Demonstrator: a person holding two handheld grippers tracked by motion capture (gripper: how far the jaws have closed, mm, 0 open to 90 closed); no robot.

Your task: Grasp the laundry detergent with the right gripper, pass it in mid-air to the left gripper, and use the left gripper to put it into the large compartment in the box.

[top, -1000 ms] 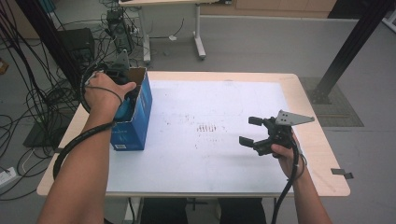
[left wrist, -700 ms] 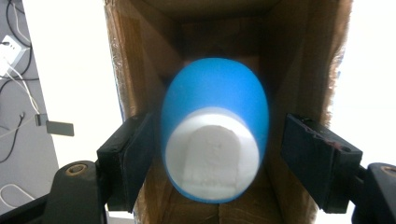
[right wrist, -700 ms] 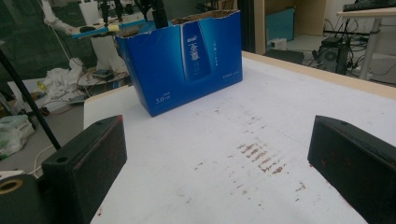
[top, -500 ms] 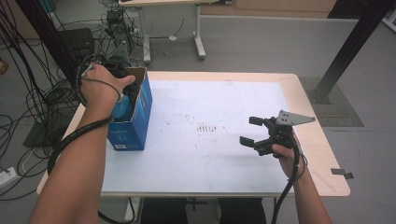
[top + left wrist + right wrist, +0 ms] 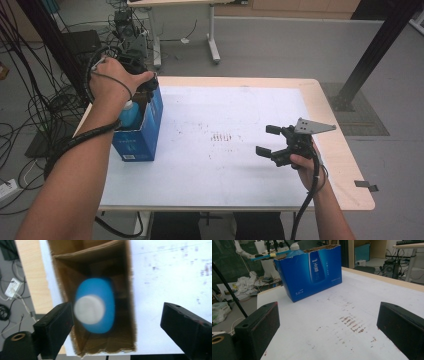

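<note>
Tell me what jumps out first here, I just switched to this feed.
The blue box at the table's left edge stands open-topped, with a blue bottle with a white cap standing inside it. The left gripper hangs right above it, its jaws just opened and off the bottle. The right gripper waits open over the stained white tabletop.

- The blue plastic bottle with a white cap (image 5: pixel 94 307) stands inside the open blue cardboard box (image 5: pixel 142 134), below and between the left gripper (image 5: pixel 117 322)'s parted jaws, nearer the left jaw; the jaws have just been opening and nothing sits between the pads.
- The box's brown inner walls (image 5: pixel 126 290) close in around the bottle, leaving narrow room beside it.
- Ahead of the right gripper (image 5: pixel 328 327)'s wide-apart jaws, the stained white tabletop (image 5: pixel 342 315) lies bare up to the box.
</note>
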